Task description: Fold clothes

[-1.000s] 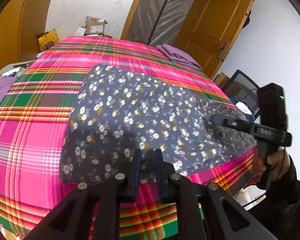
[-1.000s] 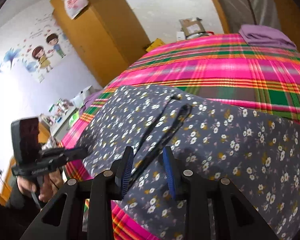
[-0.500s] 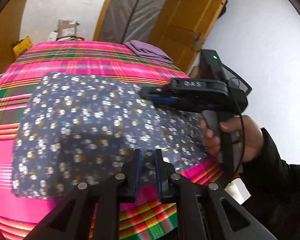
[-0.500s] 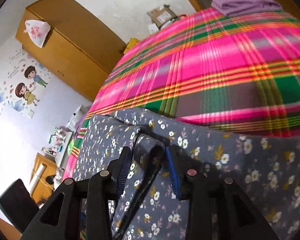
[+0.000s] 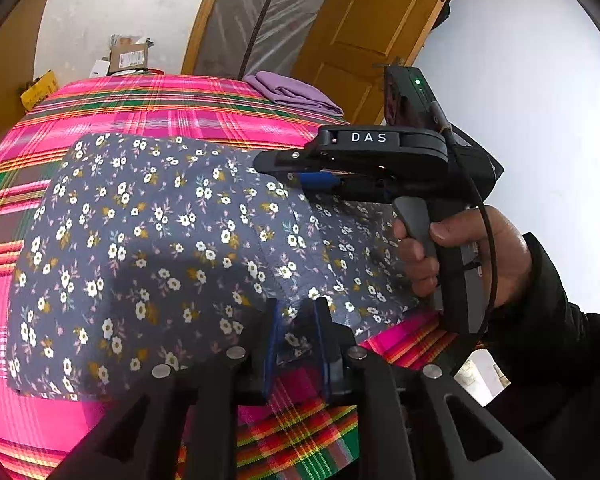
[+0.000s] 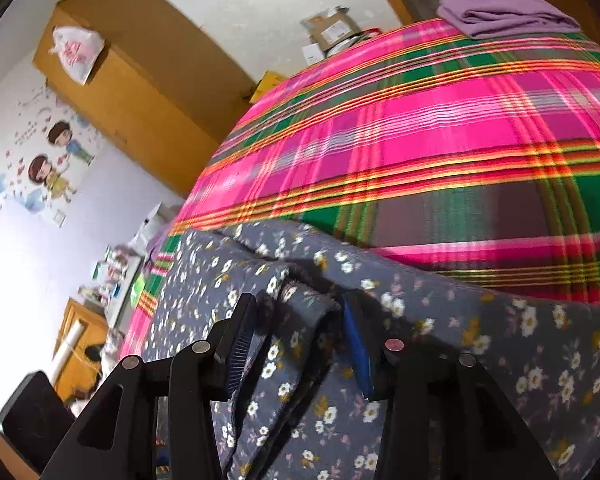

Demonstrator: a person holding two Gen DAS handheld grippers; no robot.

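The floral garment (image 5: pixel 172 248) looks thin, limp and light, best pinched at hems. Left claw (image 5: pixel 296 344) nips its near edge, narrowly parted; right claw (image 6: pixel 300 344) straddles a folded ridge, jaws wider, ahead the plaid bed (image 6: pixel 440 128)

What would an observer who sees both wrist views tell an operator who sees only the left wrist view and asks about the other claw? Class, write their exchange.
Operator: I see the right claw from the side, over the floral garment. What lies between its fingers?
Observer: A raised fold of that garment, running lengthwise between them.
Operator: Is it pinched?
Observer: The fingers stand apart, one on each side of the fold. I cannot tell whether they press it.
Operator: Anything off to that side of the room?
Observer: A wooden wardrobe with a white plastic bag on top.
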